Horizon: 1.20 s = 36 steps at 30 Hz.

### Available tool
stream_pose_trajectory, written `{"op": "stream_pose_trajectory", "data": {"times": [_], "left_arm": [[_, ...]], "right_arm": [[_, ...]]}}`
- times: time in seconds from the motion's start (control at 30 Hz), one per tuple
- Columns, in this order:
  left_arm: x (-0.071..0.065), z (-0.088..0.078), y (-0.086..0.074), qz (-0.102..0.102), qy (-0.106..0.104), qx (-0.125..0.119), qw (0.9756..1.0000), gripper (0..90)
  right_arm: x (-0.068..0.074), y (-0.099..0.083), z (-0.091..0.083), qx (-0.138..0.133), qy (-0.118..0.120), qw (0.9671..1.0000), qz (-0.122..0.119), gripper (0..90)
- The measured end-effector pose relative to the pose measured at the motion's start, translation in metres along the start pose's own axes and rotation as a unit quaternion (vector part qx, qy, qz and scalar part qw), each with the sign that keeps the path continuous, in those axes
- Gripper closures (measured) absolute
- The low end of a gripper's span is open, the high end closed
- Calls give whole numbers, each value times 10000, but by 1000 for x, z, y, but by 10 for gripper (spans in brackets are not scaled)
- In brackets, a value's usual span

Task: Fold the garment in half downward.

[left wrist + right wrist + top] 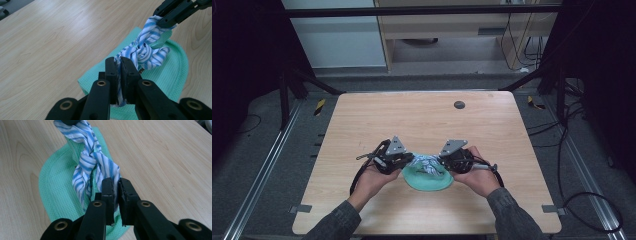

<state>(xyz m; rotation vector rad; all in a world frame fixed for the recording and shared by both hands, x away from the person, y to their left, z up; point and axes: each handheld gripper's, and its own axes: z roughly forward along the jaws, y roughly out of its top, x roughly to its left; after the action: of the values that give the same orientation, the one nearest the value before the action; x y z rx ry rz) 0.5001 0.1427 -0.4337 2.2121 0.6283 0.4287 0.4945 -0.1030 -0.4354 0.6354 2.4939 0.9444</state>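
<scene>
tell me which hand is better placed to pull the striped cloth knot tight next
Neither clearly; slightly the left. Both grippers are shut on the striped cloth: the left gripper pinches a tail close beside the knot, while the right gripper grips its tail a little further along. Both hold it over the green cloth, so a joint outward pull looks likeliest.

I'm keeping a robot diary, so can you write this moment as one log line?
left gripper: shut on striped cloth | right gripper: shut on striped cloth | knot: between them | under it: green cloth on table
</scene>
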Motion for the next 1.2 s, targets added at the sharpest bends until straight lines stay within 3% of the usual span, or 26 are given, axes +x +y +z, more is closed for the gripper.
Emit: {"op": "stream_pose_trajectory", "data": {"times": [0.3, 0.37, 1.2], "left_arm": [[-5, 0, -7, 28, -59, -16, 10000, 846], [-5, 1, -10, -91, -159, -39, 9998, 843], [-20, 5, -32, -11, -240, 70, 9997, 842]], "right_arm": [[6, -7, -5, -72, -17, 10000, 56, 824], [8, -9, -5, -34, 2, 10000, 60, 821], [28, -24, -4, 108, 147, 9998, -7, 803]]}}
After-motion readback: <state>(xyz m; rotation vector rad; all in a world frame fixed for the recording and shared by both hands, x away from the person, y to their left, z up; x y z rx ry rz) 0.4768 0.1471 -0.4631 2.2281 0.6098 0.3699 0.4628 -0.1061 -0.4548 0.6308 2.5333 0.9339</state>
